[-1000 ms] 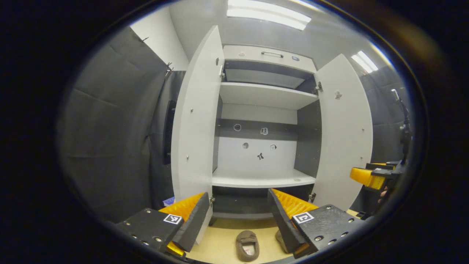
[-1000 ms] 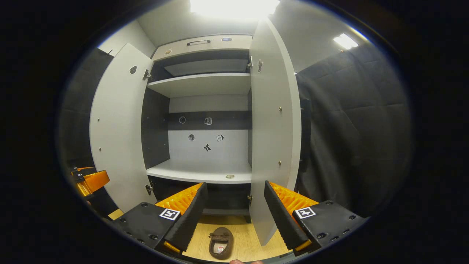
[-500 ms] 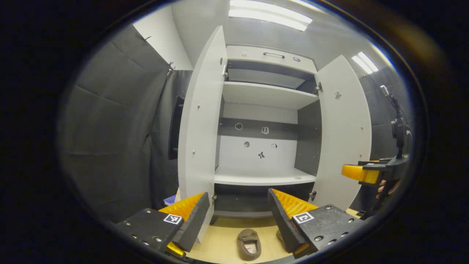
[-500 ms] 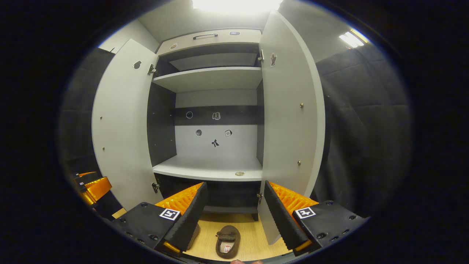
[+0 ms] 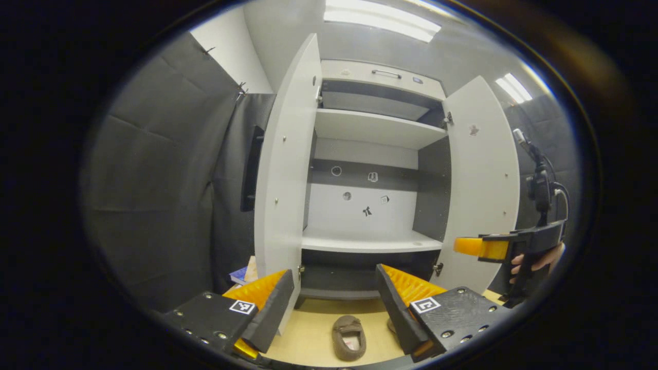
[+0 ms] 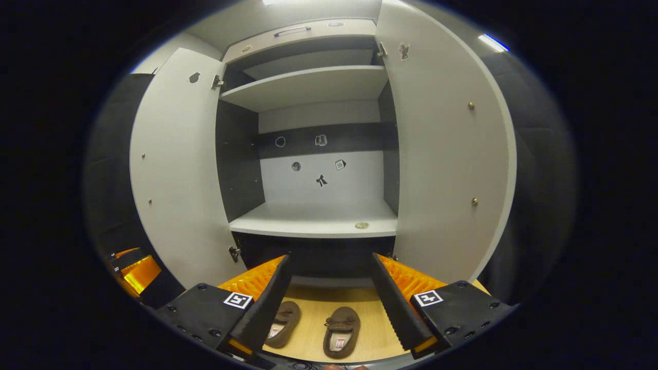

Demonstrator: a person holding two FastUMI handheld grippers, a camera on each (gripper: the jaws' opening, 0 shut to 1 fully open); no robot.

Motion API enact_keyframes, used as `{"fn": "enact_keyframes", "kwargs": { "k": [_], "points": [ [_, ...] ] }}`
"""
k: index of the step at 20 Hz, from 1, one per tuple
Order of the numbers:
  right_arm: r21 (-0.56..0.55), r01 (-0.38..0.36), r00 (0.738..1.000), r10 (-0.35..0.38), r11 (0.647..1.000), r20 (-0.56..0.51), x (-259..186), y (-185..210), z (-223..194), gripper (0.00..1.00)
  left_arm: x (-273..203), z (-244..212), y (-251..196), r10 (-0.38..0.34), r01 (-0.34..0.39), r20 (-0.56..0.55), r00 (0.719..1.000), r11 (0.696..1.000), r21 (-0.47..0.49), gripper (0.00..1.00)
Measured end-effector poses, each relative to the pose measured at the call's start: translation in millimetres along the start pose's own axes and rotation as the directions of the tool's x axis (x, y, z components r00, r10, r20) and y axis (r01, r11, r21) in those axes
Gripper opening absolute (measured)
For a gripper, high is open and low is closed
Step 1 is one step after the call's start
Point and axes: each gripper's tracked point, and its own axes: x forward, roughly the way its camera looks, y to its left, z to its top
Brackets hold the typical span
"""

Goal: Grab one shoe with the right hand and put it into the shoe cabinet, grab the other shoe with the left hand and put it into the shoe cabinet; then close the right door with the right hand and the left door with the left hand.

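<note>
Shoes: left shoe [image 6: 284, 325] at 7 o'clock, right shoe [image 6: 342, 331] at 6, side by side on floor [image 6: 370, 329] before cabinet [image 6: 318, 221], doors open. Left tongs [image 5: 333, 303] wide, empty; right tongs [image 6: 329, 303] wide, empty.

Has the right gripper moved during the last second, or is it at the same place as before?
Yes. The right gripper has come closer to the shoe cabinet and tipped downward: the cabinet looks bigger, and both shoes now show between its fingers.
</note>
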Motion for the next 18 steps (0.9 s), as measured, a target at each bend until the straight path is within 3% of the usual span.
{"fn": "enact_keyframes", "kwargs": {
  "k": [2, 7, 8, 10, 11, 12, 13, 14, 16, 17, 18],
  "points": [
    [0.013, -0.043, 0.998, 0.044, 0.999, -0.054, 11.3, 10.7, -23.7, 0.98, -0.2, -5.5, 2.2, 0.003, -0.003, -0.011, 1.0, 1.0, -0.003, 0.93],
    [0.017, -0.064, 0.977, 0.066, 0.998, -0.201, 39.5, 18.2, -93.3, 0.98, -2.6, -32.6, 4.0, 0.002, -0.001, -0.071, 0.997, 1.0, 0.014, 0.93],
    [0.028, -0.062, 0.968, 0.067, 0.998, -0.241, 45.0, 18.7, -111.1, 0.98, -2.3, -39.9, 3.3, -0.004, 0.005, -0.088, 0.996, 1.0, 0.015, 0.99],
    [0.067, -0.055, 0.945, 0.074, 0.996, -0.318, 53.7, 18.6, -143.3, 0.99, -4.2, -52.1, 1.1, -0.016, 0.017, -0.119, 0.993, 1.0, 0.013, 0.99],
    [0.084, -0.049, 0.93, 0.076, 0.995, -0.359, 57.4, 18.0, -157.0, 0.98, -5.0, -57.6, -0.2, -0.021, 0.023, -0.132, 0.991, 1.0, 0.011, 0.87],
    [0.09, -0.044, 0.92, 0.075, 0.995, -0.385, 60.8, 17.1, -168.7, 0.98, -5.7, -62.0, -1.8, -0.026, 0.027, -0.142, 0.989, 1.0, 0.009, 0.93],
    [0.088, -0.045, 0.913, 0.077, 0.995, -0.402, 63.6, 16.3, -176.7, 0.98, -5.6, -65.7, -3.0, -0.029, 0.03, -0.153, 0.988, 1.0, 0.006, 0.93],
    [0.081, -0.051, 0.906, 0.08, 0.995, -0.416, 67.5, 16.1, -185.6, 0.98, -5.6, -71.0, -3.8, -0.033, 0.033, -0.164, 0.986, 0.999, 0.002, 0.87],
    [0.073, -0.056, 0.885, 0.084, 0.996, -0.458, 72.0, 16.5, -205.4, 0.98, -6.0, -80.8, -7.1, -0.041, 0.04, -0.187, 0.982, 0.999, -0.005, 0.87],
    [0.081, -0.057, 0.871, 0.09, 0.995, -0.483, 73.4, 18.4, -215.4, 0.98, -7.8, -83.3, -7.7, -0.045, 0.044, -0.197, 0.979, 0.999, -0.007, 0.93],
    [0.092, -0.058, 0.858, 0.097, 0.994, -0.505, 74.3, 21.3, -225.3, 0.98, -7.5, -90.7, -8.9, -0.048, 0.047, -0.206, 0.977, 0.999, -0.006, 0.93]
  ]
}}
